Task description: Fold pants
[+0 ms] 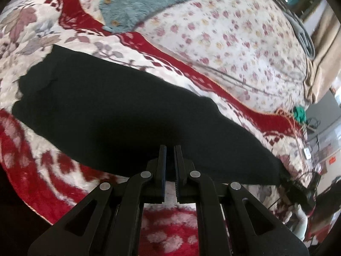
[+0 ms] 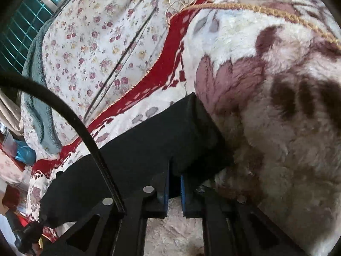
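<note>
A bed, spread with a floral sheet (image 1: 245, 40) and a red-and-white blanket (image 1: 32, 27), carries black pants (image 1: 119, 111) and a teal fleece garment (image 1: 136, 4).

You're in a home bedroom: a bed carries a plush red-and-cream floral blanket (image 1: 53, 32) over a small-rose-print sheet (image 1: 234, 42), with a teal fleece buttoned garment (image 1: 136, 4) at the far edge. Green-framed grid window (image 2: 19, 34) beyond the far corner; cluttered cables (image 1: 311, 125) at the side.
</note>
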Demonstrator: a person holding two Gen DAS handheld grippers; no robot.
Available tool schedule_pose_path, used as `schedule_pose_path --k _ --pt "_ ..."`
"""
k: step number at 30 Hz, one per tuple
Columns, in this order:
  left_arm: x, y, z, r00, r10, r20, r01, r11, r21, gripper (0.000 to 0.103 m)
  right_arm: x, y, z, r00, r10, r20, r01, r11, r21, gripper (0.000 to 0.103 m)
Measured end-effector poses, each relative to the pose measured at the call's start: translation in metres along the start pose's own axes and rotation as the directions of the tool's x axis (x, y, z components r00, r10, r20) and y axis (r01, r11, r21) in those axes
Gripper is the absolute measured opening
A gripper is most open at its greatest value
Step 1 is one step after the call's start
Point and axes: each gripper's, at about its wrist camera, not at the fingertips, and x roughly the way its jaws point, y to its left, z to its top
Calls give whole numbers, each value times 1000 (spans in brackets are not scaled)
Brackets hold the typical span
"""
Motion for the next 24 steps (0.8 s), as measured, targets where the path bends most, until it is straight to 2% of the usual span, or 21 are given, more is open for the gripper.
schedule_pose_path --k 3,5,7,9,11,13,15,19,21,22,24 --pt "-14 8 5 999 26 34 -27 1000 9 6 -19 7 1 998 22 51 -22 1000 -7 25" --pt "-23 18 7 997 58 50 -59 998 10 14 -31 22 -1 994 69 80 -66 997 -49 26" --pt "-29 32 9 997 62 44 -61 998 -14 35 -36 44 -5 985 148 85 -139 984 -110 29" --pt "-34 47 9 997 65 38 -62 997 -54 45 -33 78 -16 961 273 41 -259 944 -205 37" --pt "-39 61 9 995 88 38 -85 992 -90 45 -24 114 -31 937 350 -10 -338 897 -284 44" --pt "-42 72 9 994 107 35 -103 989 -105 45 -10 158 -53 902 424 -81 -421 827 -373 45" --pt "-46 82 9 993 111 35 -106 987 -124 45 4 195 -76 880 453 -141 -465 767 -442 46" --pt "-52 94 13 992 113 49 -106 985 -133 45 37 271 -129 838 478 -263 -532 612 -584 47" --pt "-53 98 17 992 112 52 -104 986 -130 45 46 296 -151 834 467 -294 -533 541 -650 48" --pt "-53 101 19 993 108 54 -100 986 -132 45 50 310 -163 837 458 -298 -519 496 -696 48" --pt "-52 105 24 993 103 59 -94 986 -139 46 55 325 -177 843 450 -294 -495 438 -750 51"
